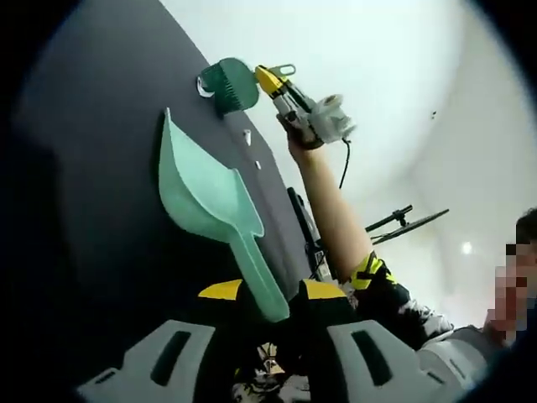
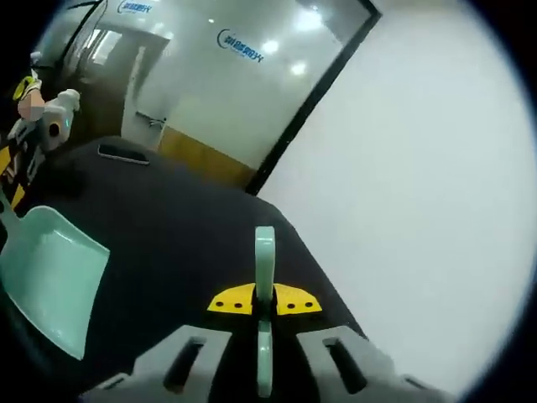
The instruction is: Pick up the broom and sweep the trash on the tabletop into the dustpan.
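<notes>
Two grippers are each clamped on something: the left gripper (image 1: pixel 267 317) is pinched on the handle of the mint dustpan (image 1: pixel 201 193), whose scoop is laid on the dark tabletop (image 1: pixel 101 151). The right gripper (image 2: pixel 264 323) is closed on the slim broom handle (image 2: pixel 264 260), and in the left gripper view the green broom (image 1: pixel 231 84) is pressed to the tabletop beyond the dustpan, near small white trash bits (image 1: pixel 247 134).

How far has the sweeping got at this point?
Both tools are picked up: the left gripper holds the dustpan by its handle, the right gripper clamps the broom. Small white trash bits lie on the dark tabletop, not yet swept in.
</notes>
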A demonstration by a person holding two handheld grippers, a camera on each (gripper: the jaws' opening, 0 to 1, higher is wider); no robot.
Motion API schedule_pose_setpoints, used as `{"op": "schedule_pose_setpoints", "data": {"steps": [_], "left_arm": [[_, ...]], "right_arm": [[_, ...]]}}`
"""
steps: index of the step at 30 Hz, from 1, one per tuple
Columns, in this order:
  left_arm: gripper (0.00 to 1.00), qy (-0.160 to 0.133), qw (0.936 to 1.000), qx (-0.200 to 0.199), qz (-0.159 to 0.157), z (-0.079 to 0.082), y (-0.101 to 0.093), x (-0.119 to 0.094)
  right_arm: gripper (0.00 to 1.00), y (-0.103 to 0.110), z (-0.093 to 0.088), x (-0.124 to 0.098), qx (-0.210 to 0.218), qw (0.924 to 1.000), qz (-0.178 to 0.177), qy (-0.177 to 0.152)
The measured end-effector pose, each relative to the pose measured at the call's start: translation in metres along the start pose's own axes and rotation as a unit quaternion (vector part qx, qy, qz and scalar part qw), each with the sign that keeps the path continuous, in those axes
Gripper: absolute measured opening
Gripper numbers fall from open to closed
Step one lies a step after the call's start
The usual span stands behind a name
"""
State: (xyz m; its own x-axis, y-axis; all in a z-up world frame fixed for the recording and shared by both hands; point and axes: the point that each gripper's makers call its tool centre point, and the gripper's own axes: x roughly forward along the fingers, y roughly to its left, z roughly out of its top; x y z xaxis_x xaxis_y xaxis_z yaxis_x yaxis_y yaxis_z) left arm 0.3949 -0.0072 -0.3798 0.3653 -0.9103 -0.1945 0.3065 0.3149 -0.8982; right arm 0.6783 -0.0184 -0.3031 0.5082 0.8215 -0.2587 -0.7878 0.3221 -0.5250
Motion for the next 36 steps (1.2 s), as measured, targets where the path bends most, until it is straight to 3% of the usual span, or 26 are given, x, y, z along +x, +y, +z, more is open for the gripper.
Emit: {"op": "schedule_pose_setpoints", "data": {"steps": [3, 5, 10, 15, 20, 30, 36], "left_arm": [[0.23, -0.001, 1.0000, 0.001, -0.002, 0.002, 0.000, 0.000], [0.23, -0.002, 1.0000, 0.000, -0.004, 0.002, 0.000, 0.001], [0.23, -0.004, 0.9999, 0.010, -0.002, 0.001, 0.000, 0.002], [0.23, -0.013, 0.9996, 0.024, 0.005, 0.002, 0.000, -0.001], [0.22, -0.019, 0.9989, 0.039, 0.019, 0.003, 0.006, -0.002], [0.21, -0.022, 0.9997, 0.005, 0.000, 0.003, 0.009, 0.006], [0.18, -0.021, 0.9997, 0.007, -0.001, 0.004, 0.008, 0.011]], "right_arm": [[0.04, 0.012, 0.008, -0.008, 0.008, 0.9999, 0.010, -0.005], [0.04, 0.008, 0.012, -0.012, 0.011, 0.9997, 0.017, -0.012], [0.04, 0.023, 0.017, -0.024, 0.014, 0.9996, 0.023, -0.001], [0.04, 0.046, 0.024, -0.035, 0.000, 0.9997, 0.026, 0.002], [0.04, 0.066, 0.039, -0.048, 0.019, 0.9989, 0.043, -0.005], [0.04, 0.097, 0.058, -0.071, 0.062, 0.9959, 0.065, -0.005], [0.04, 0.112, 0.080, -0.085, 0.078, 0.9925, 0.088, -0.034]]}}
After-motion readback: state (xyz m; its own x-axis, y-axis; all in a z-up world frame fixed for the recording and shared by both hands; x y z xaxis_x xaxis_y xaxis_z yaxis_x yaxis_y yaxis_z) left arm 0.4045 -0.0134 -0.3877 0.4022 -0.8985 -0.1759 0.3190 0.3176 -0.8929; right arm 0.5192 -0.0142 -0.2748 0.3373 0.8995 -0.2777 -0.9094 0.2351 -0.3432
